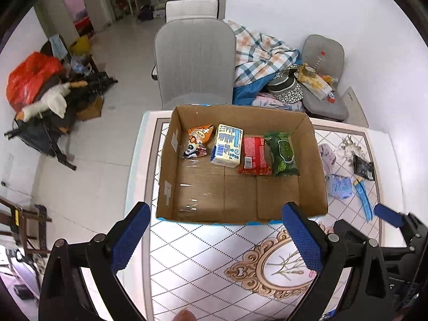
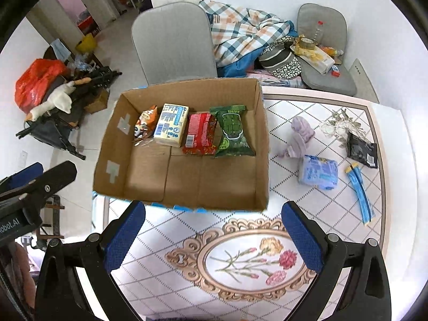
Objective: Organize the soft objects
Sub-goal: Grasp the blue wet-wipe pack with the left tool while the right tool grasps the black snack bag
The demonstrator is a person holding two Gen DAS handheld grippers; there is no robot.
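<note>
Both your grippers, left [image 1: 216,236] and right [image 2: 214,234], are wide open, holding nothing. The box [image 2: 149,184] sits just ahead on the table [image 2: 307,214]; a chair [image 2: 171,42] stands behind.

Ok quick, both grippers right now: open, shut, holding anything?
Left gripper: open, holding nothing, short of the cardboard box.
Right gripper: open, holding nothing, over the table.

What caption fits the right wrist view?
Open right gripper faces cardboard box holding four packets; blue tissue pack outside.
</note>
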